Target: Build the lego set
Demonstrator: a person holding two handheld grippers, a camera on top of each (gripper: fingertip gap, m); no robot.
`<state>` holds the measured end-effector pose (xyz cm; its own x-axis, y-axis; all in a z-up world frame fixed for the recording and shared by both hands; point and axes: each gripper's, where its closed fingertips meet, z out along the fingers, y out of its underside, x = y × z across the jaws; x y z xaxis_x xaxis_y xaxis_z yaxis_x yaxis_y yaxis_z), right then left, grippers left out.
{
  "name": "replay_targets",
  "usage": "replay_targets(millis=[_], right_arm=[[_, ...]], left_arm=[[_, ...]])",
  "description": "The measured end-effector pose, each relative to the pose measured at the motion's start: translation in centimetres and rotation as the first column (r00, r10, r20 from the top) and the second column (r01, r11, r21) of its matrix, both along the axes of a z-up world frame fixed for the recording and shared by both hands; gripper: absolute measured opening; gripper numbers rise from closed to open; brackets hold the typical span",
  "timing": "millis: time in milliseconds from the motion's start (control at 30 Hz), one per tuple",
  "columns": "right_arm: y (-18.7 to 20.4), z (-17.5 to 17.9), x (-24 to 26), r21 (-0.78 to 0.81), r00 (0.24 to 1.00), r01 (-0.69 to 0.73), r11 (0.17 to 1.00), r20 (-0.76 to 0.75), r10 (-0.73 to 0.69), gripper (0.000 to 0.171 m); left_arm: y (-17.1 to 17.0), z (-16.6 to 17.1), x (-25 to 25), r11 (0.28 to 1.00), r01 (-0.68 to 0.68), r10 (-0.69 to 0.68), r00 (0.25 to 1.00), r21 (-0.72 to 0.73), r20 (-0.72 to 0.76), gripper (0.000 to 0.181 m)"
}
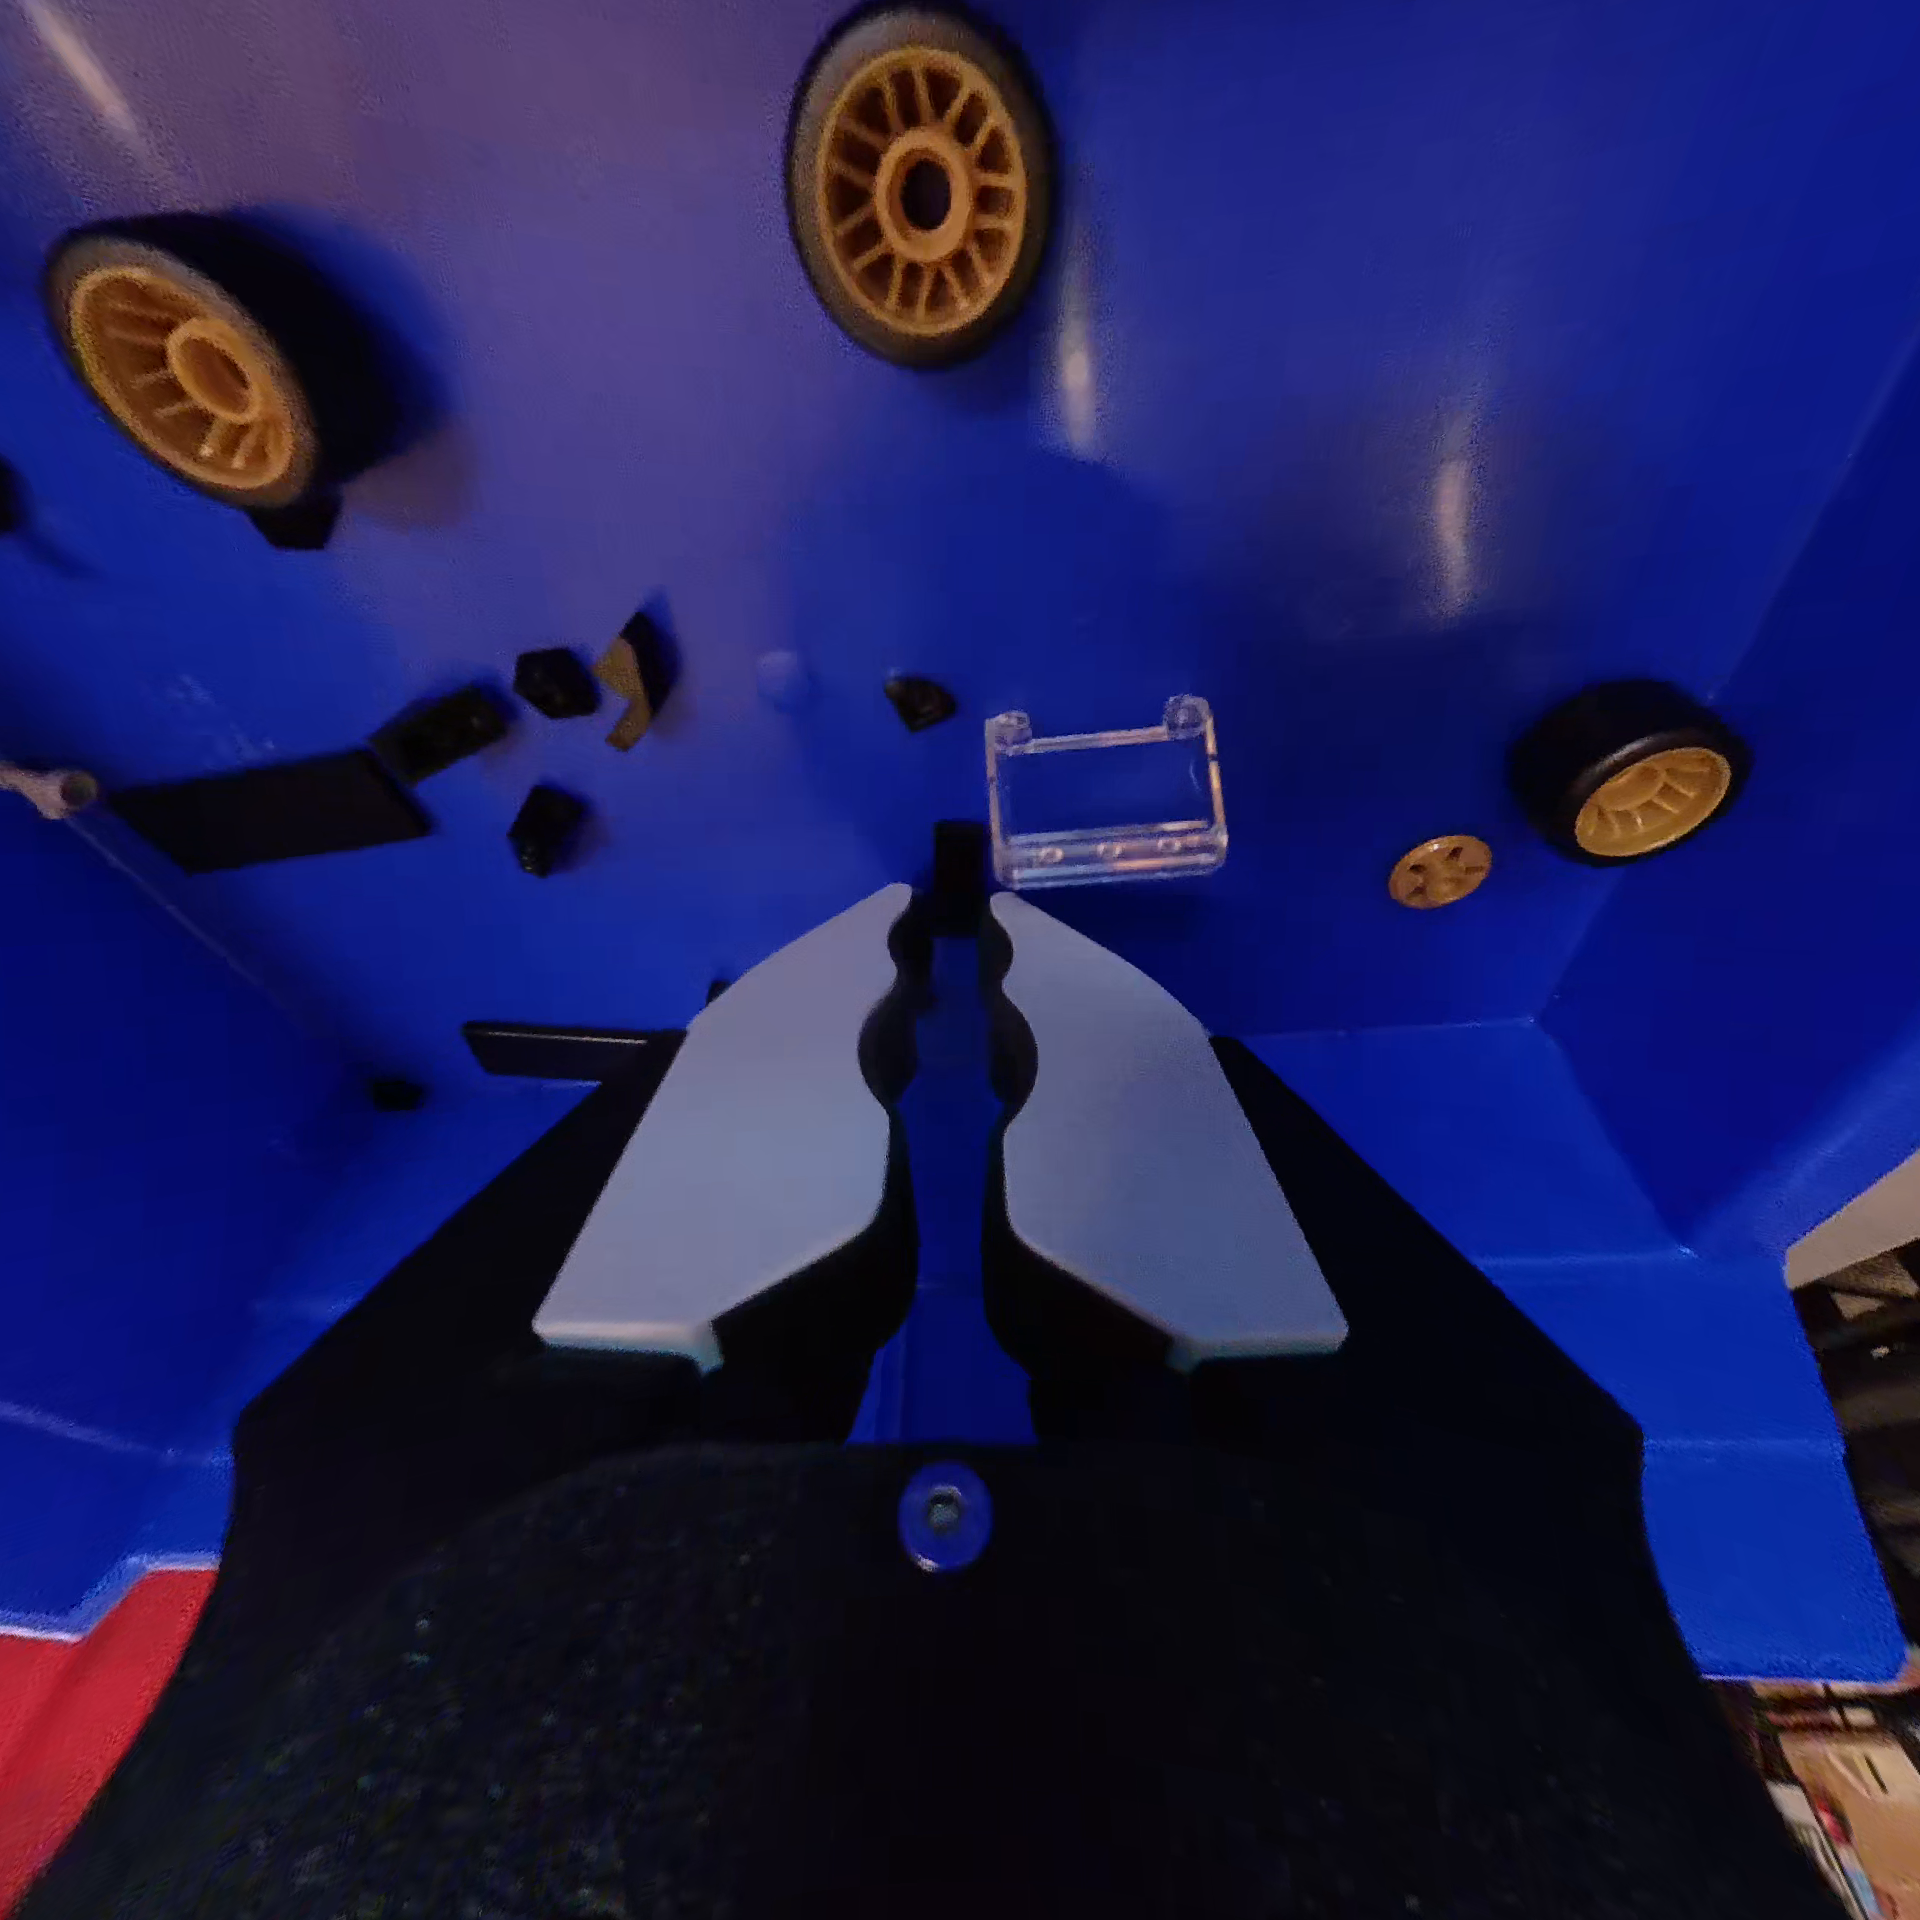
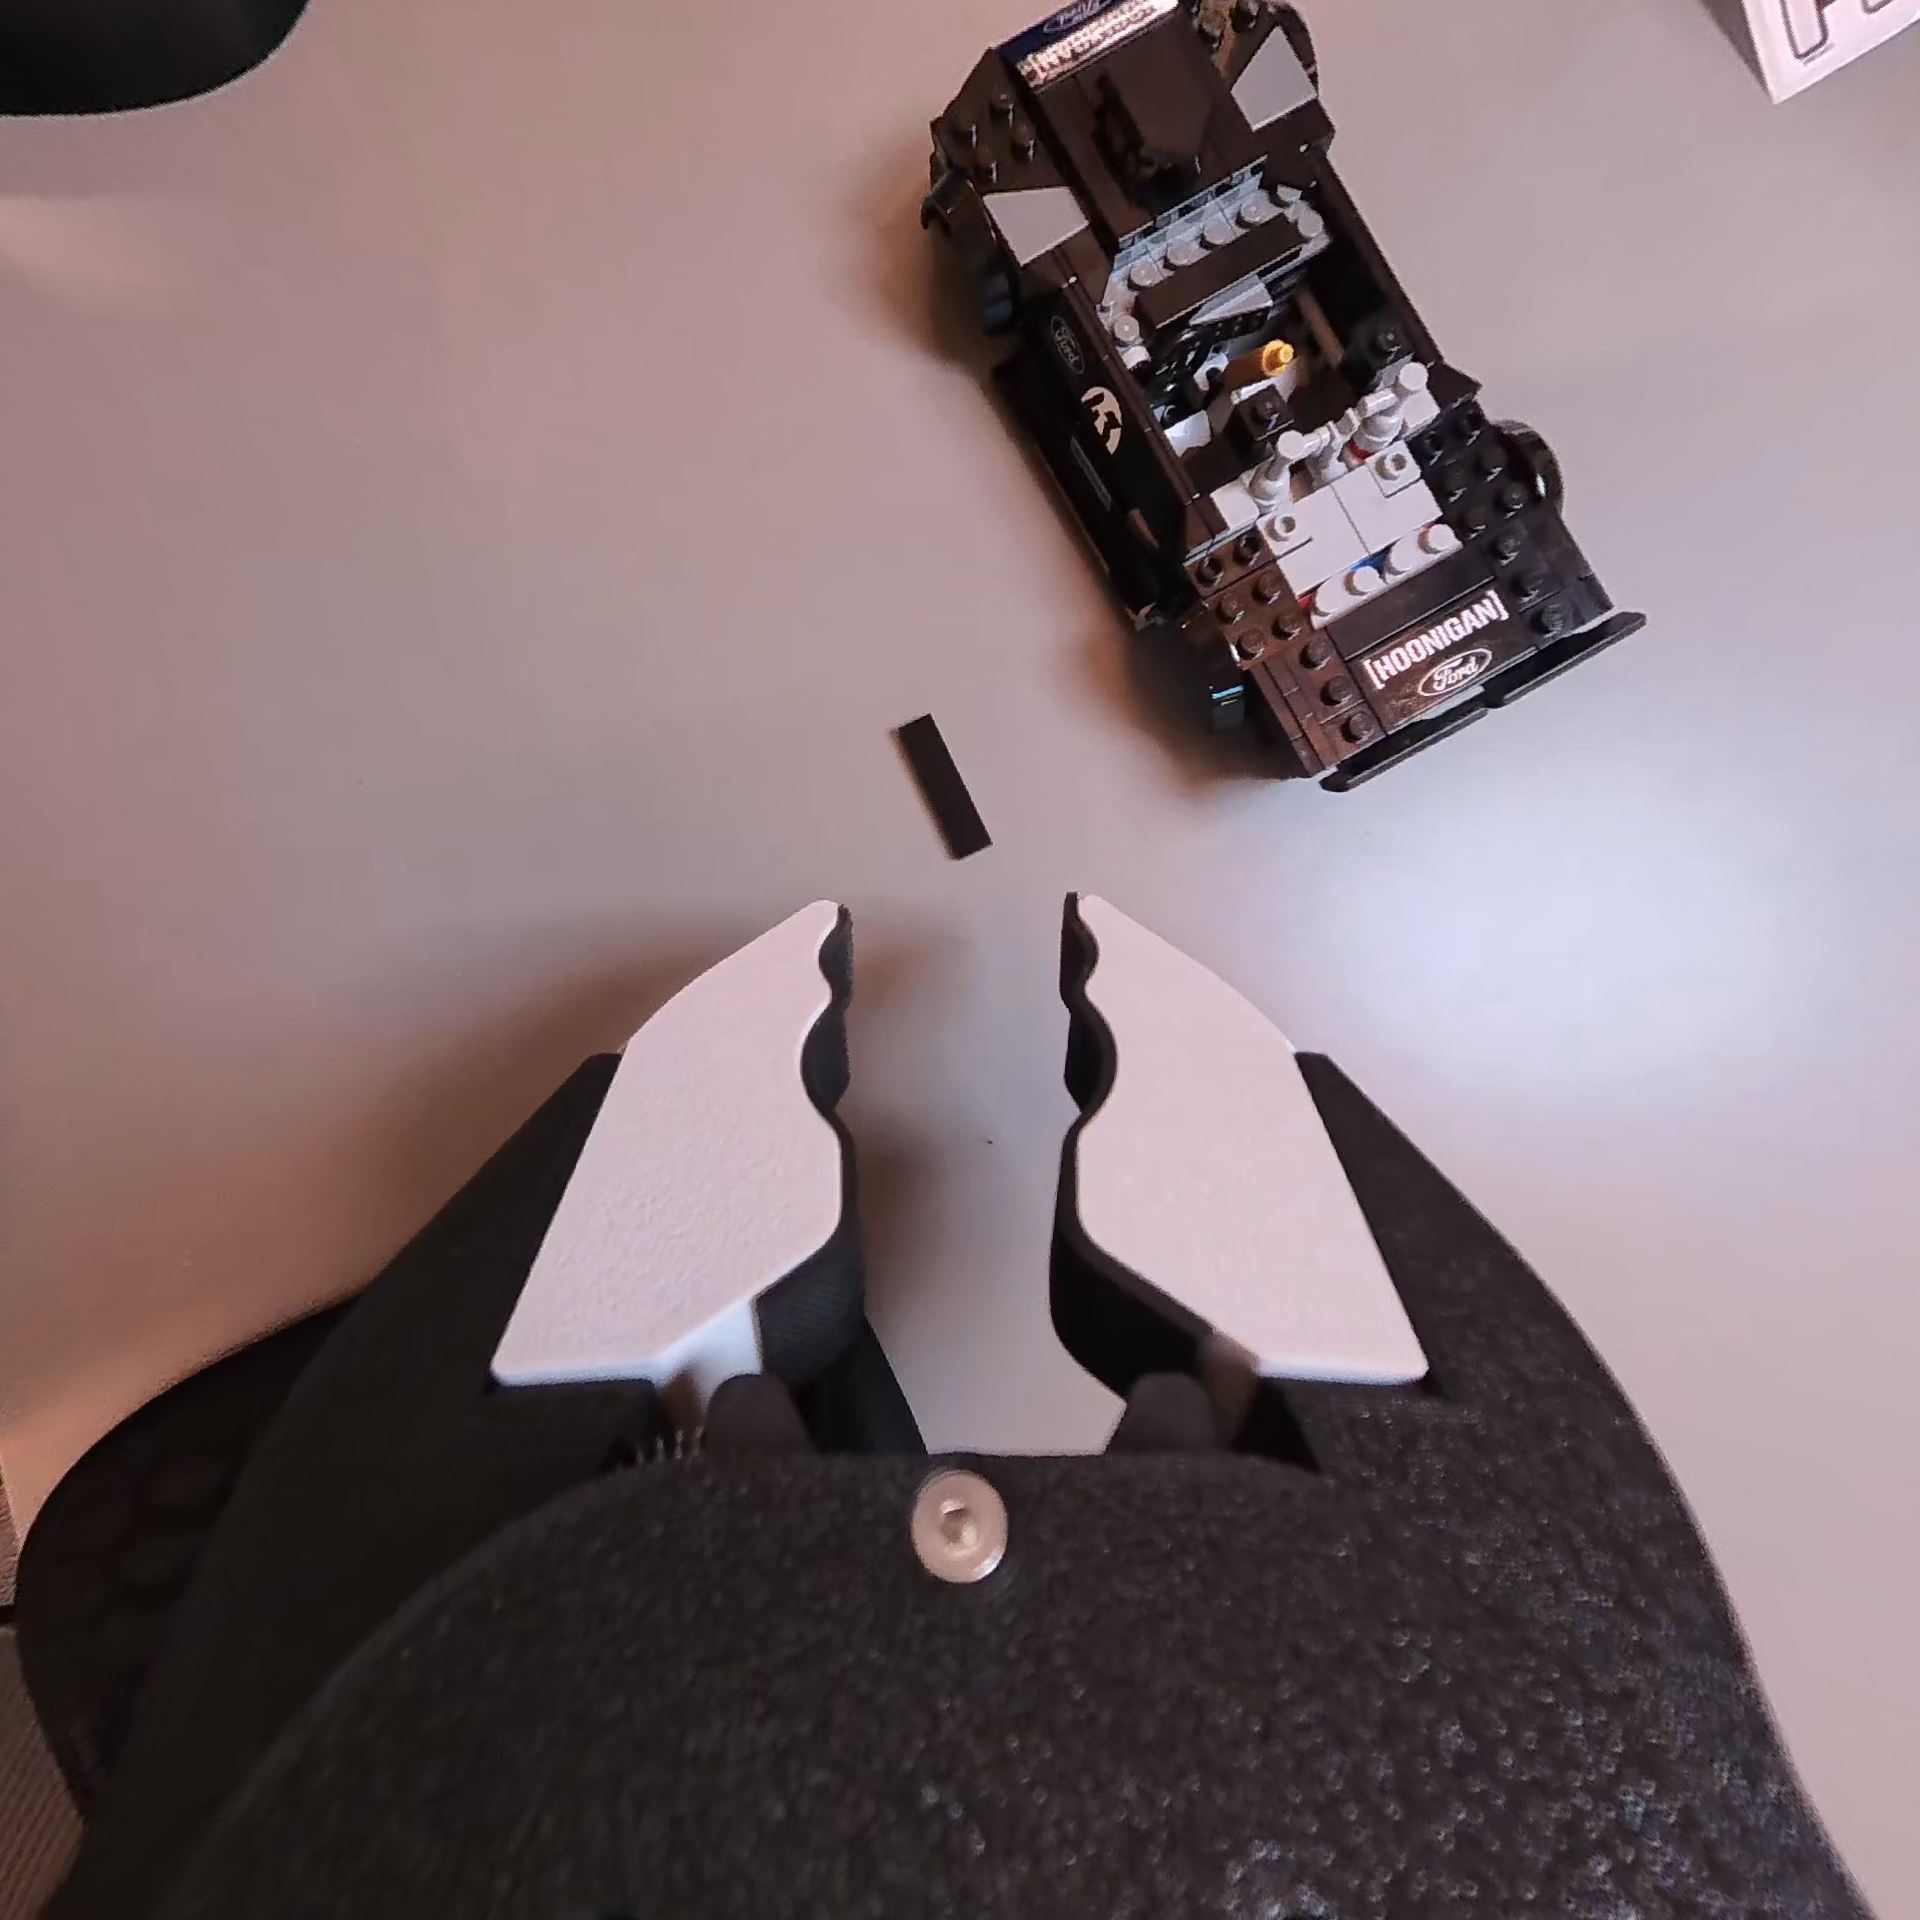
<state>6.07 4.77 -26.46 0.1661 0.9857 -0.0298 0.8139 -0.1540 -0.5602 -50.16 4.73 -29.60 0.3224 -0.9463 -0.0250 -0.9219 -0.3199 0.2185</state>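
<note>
Black small brick (image 1: 956, 868) pinched in left tongs (image 1: 951, 902) (right tongs (image 2: 958, 914) agape).

Black lego car (image 2: 1278, 416) bore white-lettered stickers: front panel (image 2: 1439, 660), side door (image 2: 1091, 405). White sheet (image 2: 1829, 42) at the corner showed cropped black letters.

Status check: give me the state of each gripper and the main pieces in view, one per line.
Left gripper: shut on a small black piece inside the blue bin.
Right gripper: open, empty, above the table.
Black flat strip: lying loose on the table, ahead of the right gripper.
Car: partly built, no wheels, roof open.
Clear windscreen piece: loose in the bin.
</note>
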Motion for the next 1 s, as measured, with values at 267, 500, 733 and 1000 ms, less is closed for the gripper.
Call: replay_targets(millis=[267,500,733,1000], right_arm=[[0.5,1.6,0.8,0.041,0.996,0.046,0.998,-0.073,-0.043,0.036],[0.8,1.3,1.6,0.054,0.991,0.087,0.995,-0.11,-0.081,0.037],[-0.2,-0.6,2.0,0.066,0.996,0.054,0.996,-0.078,-0.049,0.036],[-1.1,-0.6,2.7,0.068,0.992,0.02,0.997,-0.124,-0.012,0.035]], left_arm=[[1.6,7.6,1.5,0.934,0.011,-0.029,0.999,0.358,0.045,0.008],[-1.8,12.9,21.9,0.899,0.002,-0.169,0.924,0.438,0.342,0.008],[-6.3,4.7,42.8,0.957,0.223,-0.289,0.803,0.188,0.521,0.008],[-2.9,0.2,52.3,0.971,0.202,-0.238,0.793,0.126,0.561,0.008]])
